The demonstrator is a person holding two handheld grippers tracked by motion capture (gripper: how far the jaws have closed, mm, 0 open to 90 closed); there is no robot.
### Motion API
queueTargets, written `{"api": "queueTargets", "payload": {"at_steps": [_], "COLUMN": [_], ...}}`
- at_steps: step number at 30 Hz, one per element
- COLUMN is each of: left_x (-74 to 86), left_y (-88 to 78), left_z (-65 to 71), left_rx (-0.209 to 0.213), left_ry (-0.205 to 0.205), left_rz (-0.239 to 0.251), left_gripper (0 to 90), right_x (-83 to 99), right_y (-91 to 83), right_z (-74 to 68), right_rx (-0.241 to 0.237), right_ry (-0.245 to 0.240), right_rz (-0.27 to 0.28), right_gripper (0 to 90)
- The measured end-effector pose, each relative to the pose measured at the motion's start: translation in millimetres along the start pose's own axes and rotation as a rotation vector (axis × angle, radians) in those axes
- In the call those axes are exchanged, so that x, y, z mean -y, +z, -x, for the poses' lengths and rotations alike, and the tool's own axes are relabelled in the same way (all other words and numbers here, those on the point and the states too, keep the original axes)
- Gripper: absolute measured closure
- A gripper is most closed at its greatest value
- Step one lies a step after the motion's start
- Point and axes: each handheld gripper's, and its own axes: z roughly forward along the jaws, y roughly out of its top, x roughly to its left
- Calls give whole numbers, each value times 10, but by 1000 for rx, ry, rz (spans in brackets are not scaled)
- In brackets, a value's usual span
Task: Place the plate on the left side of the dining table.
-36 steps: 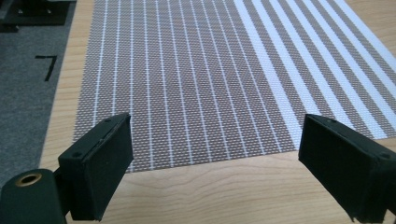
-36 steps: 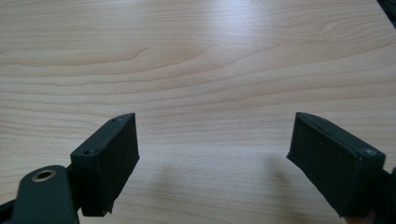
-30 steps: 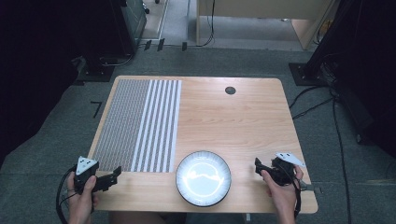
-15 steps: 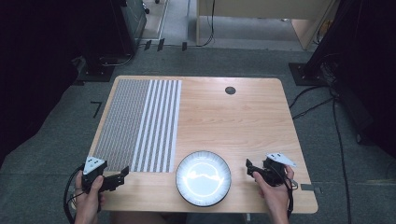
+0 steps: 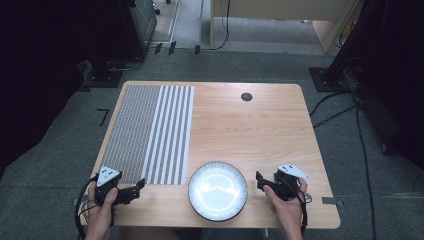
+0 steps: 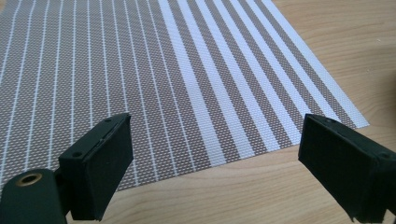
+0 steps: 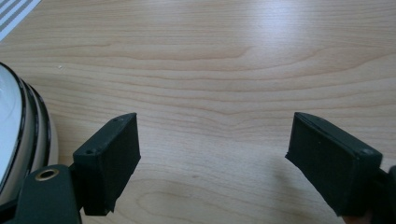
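Note:
A white plate (image 5: 218, 190) with a dark ribbed rim sits at the table's near edge, in the middle. A brown and white striped placemat (image 5: 150, 132) covers the table's left part. My left gripper (image 5: 137, 188) is open near the mat's near right corner, jaws wide over the mat's edge (image 6: 243, 154), holding nothing. To the right of the plate, my right gripper (image 5: 260, 181) is open and empty. In the right gripper view the plate's rim (image 7: 28, 121) lies just left of the gripper (image 7: 219, 158), apart from the jaws.
A small dark round grommet (image 5: 246, 96) sits in the wooden table (image 5: 255, 130) near its far edge. Cables (image 5: 350, 115) trail over the grey floor to the right. Dark equipment stands beyond the table at left and right.
Both hands have come forward and inward over the table's near edge. The left gripper moved right toward the mat's corner, the right gripper moved left toward the plate.

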Motion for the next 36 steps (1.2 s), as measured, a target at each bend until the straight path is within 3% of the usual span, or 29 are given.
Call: {"api": "queueTargets", "payload": {"at_steps": [17, 26, 32, 33, 36], "left_x": [-63, -103, -146, -168, -183], "left_y": [129, 222, 277, 279, 291], "left_z": [203, 321, 408, 430, 470], "left_rx": [55, 26, 64, 110, 114], "left_ry": [33, 55, 58, 37, 49], "left_rz": [-13, -27, -28, -21, -16], "left_gripper": [100, 138, 138, 138, 138], "right_x": [37, 29, 35, 29, 17], "right_y": [-9, 0, -12, -38, -76], "right_z": [-181, -297, -325, -326, -338], "right_rx": [-55, -38, -32, -31, -37], "right_ry": [16, -25, -33, -32, -28], "right_rz": [20, 27, 32, 38, 49], "right_gripper": [178, 179, 180, 181, 182]}}
